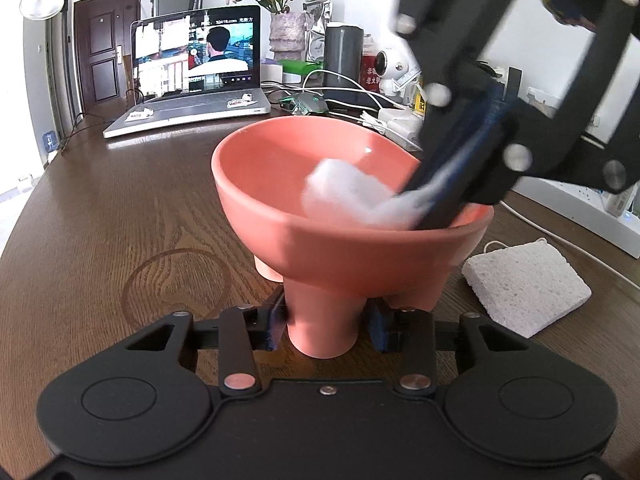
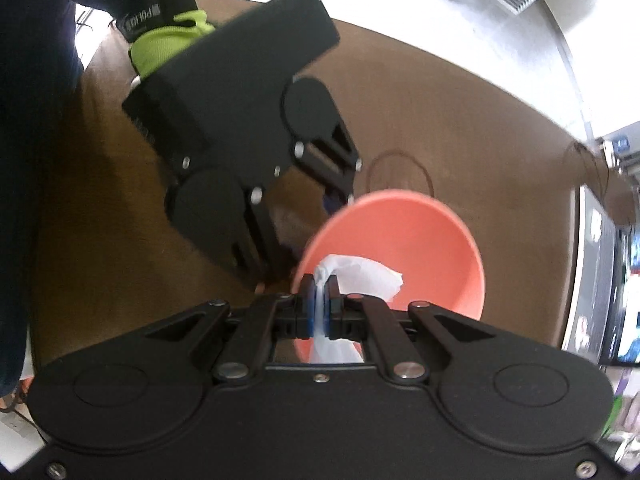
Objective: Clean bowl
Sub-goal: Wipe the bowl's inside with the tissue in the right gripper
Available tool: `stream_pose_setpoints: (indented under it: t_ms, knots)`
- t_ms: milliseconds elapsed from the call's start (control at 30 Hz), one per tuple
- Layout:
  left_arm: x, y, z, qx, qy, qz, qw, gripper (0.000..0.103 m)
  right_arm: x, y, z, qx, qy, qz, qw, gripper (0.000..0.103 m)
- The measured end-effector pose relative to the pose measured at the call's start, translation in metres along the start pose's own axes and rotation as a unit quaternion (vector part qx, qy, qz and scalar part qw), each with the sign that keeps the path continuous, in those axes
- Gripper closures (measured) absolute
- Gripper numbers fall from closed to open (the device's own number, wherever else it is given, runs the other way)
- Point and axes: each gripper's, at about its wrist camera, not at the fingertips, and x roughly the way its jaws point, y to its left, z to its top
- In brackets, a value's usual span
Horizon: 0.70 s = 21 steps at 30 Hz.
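My left hand-held gripper squeezed the pink bowl's leg at the bottom middle. My right hand-held gripper pinched a white tissue inside it.

Left wrist camera sits low, just above the bench, looking level past its own tongs at the coral footed bowl, close up, the laptop behind. Right wrist camera looks steeply down over its tongs into the bowl. Both views share bowl, white tissue and bench.
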Motion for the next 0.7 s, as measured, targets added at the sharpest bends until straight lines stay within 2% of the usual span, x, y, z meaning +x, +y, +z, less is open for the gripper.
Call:
stream_pose_setpoints:
  t_ms: [333, 700]
  knots:
    - [-0.001, 0.000, 0.000, 0.000, 0.000, 0.000, 1.0000, 0.063, 0.016, -0.023, 0.025, -0.043, -0.016, -0.039, 0.998, 0.100]
    - [-0.002, -0.001, -0.002, -0.003, -0.002, 0.002, 1.0000, 0.063, 0.031, -0.057, 0.009, -0.005, -0.002, -0.079, 0.997, 0.100]
